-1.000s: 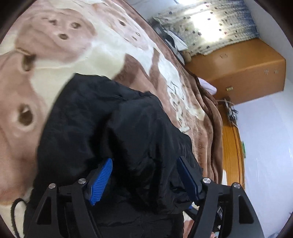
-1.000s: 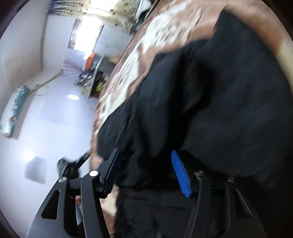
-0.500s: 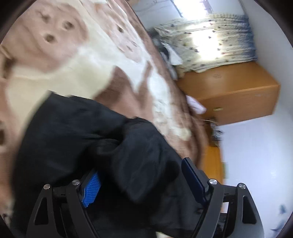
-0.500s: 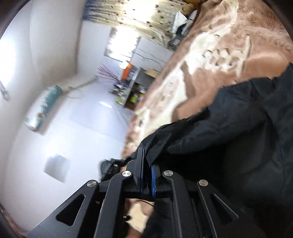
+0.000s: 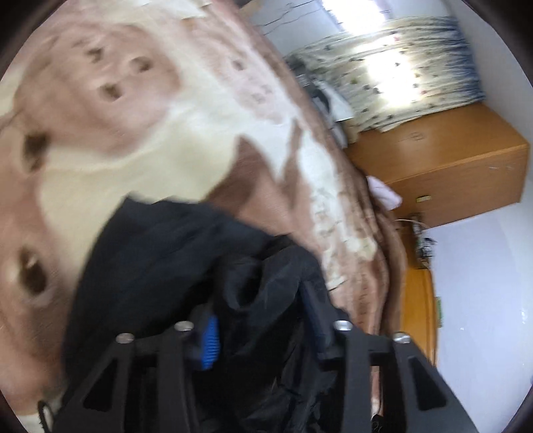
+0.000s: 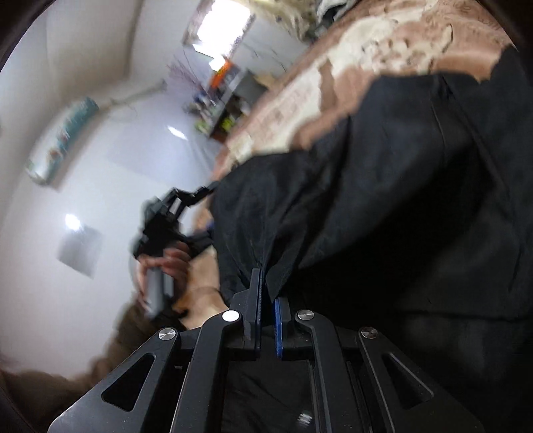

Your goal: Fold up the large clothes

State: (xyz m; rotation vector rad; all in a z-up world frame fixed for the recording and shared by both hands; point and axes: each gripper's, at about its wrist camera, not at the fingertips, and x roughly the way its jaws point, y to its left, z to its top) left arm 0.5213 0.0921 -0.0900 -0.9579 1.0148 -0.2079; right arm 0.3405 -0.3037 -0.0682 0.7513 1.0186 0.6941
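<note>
A bed (image 5: 160,140) fills the left wrist view, covered by a plush blanket (image 5: 206,110) in brown and cream with bear faces printed on it; beyond the far end of the bed hangs a pale spotted curtain (image 5: 409,66) with daylight behind it, and beside the curtain stands an orange wooden wardrobe (image 5: 459,173) against a white wall; a small white cloth (image 5: 383,193) lies at the bed's edge near the wardrobe; in the right wrist view the room past the bed is blurred, with a cluttered shelf (image 6: 223,110) and a window (image 6: 223,26) in the distance. The black garment (image 5: 166,259) lies bunched on the blanket at the near side of the bed; the left hand-held gripper (image 5: 260,319) has its blue-padded fingers parted with a thick fold of the garment between them, the pads apart; the right hand-held gripper (image 6: 266,306) is pinched tight on an edge of the black garment (image 6: 383,186), which drapes away from it toward the bed.
</note>
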